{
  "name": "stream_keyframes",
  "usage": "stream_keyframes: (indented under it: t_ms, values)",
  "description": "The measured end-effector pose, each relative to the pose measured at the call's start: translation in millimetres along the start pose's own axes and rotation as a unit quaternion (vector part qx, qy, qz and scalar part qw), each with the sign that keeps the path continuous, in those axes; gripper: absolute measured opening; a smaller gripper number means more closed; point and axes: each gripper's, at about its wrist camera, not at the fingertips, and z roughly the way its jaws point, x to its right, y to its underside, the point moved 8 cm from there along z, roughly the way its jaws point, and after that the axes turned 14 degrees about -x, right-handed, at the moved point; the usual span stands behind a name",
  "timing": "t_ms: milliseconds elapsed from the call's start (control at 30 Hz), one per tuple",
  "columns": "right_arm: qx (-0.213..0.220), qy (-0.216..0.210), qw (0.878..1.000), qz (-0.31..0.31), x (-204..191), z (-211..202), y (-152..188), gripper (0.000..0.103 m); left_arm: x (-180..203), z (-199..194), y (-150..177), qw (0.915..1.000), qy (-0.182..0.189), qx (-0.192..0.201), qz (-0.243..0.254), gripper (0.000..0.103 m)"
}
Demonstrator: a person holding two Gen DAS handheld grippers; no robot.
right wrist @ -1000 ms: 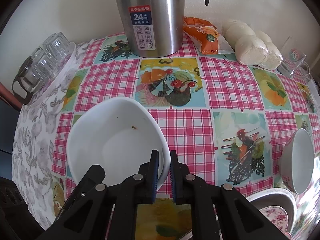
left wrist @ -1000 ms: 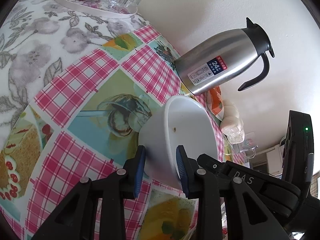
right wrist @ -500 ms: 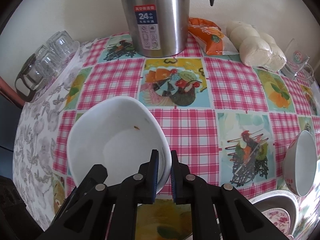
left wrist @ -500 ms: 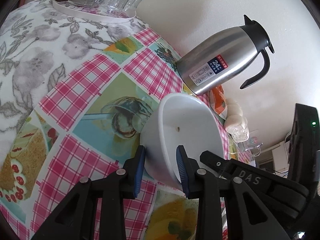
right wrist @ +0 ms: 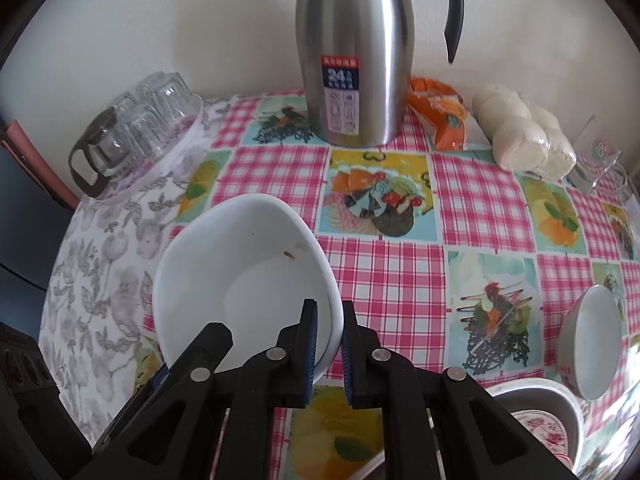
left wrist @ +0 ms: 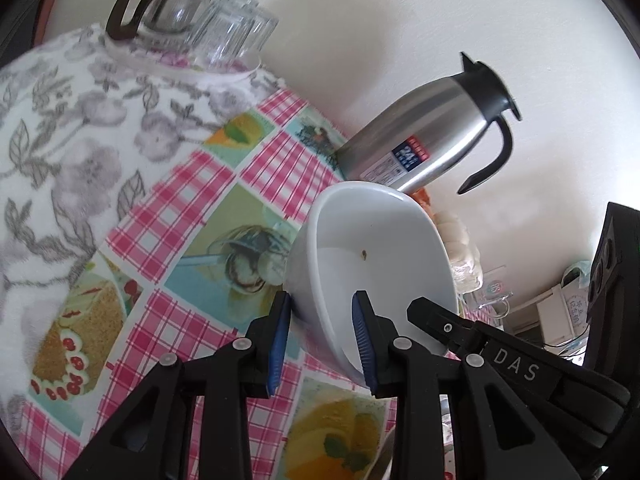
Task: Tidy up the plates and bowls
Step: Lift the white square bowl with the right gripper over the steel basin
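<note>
White bowl [right wrist: 240,280] tilted, brown speck inside, rim pinched by right tool [right wrist: 330,344]; left tool [left wrist: 320,340] straddles its wall, grip unclear. Metal basin [right wrist: 560,400] holds floral plate [right wrist: 540,426].

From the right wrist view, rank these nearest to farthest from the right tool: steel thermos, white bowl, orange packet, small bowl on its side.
1. white bowl: its rim sits between the fingers of the right tool.
2. small bowl on its side: far right, near the table edge.
3. steel thermos and orange packet: both at the back by the wall, too close to call.
</note>
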Motion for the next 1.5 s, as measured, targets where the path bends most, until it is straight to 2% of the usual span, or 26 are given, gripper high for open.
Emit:
stream_keyframes:
  t_ms: [433,933,1200,1500]
  values:
    - [0.048,-0.033,0.998,-0.011,8,-60,15,0.012,44,-49,9,0.9989,0.002,0.039,0.025,0.033]
    - [0.101,-0.087,0.991,-0.014,28,-131,41,0.012,101,-100,28,0.9927,-0.006,0.084,0.087,0.033]
    - [0.126,-0.116,0.985,-0.006,47,-154,55,0.012,130,-110,43,0.9891,-0.022,0.09,0.115,0.033]
    - [0.149,-0.137,0.979,0.017,86,-177,75,0.012,171,-106,70,0.9834,-0.038,0.09,0.153,0.033]
